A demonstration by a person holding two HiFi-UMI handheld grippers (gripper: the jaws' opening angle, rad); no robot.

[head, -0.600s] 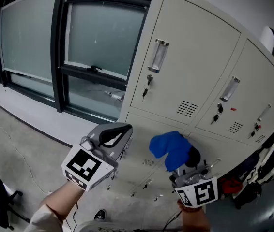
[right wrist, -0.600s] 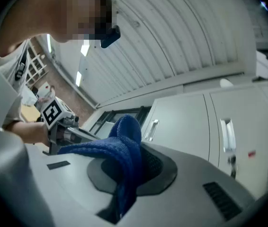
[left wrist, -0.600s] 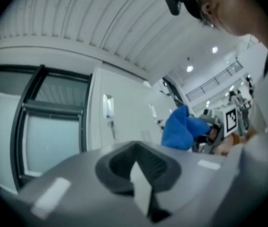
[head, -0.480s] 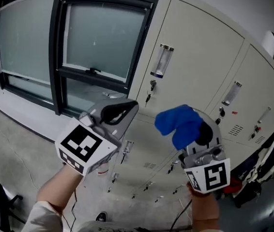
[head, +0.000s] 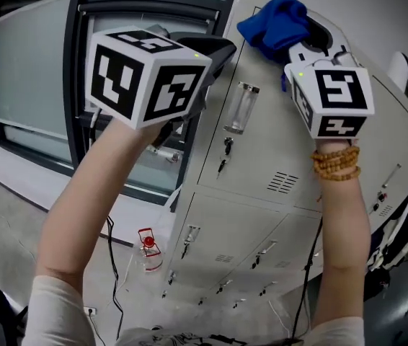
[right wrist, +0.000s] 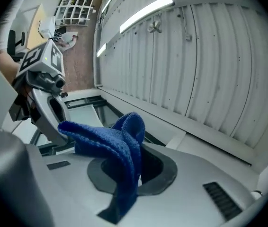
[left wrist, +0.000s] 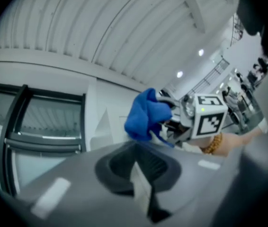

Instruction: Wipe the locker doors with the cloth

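**Inspector:** Head view first. Progress?

**Assessor:** By my reading, hardly begun. The right gripper (head: 306,31) holds the cloth (head: 276,21) at the top centre of the frame, over the top edge of the doors (head: 290,121). Whether the cloth touches metal I cannot tell. No wiped streak shows on any of the doors. The upper row and the lower row at the bottom centre all look left to do. The left gripper (head: 218,47) is at the upper left, in front of the window (head: 38,71), carrying nothing.

**Inspector:** Left gripper view?

**Assessor:** Its jaws are pressed together with nothing between them. This view alone shows the cloth (left wrist: 146,115) from the side, at mid-frame, bunched ahead of the right gripper, with ceiling (left wrist: 101,27) behind. No doors appear here.

**Inspector:** Right gripper view?

**Assessor:** Jaws clamped on the cloth (right wrist: 122,160), one fold standing up and a tail hanging toward the bottom of the frame. That grip is confirmed only here. The left gripper sits at the upper left. Again ceiling and no doors, so contact is unproven. Only the head view shows the doors.
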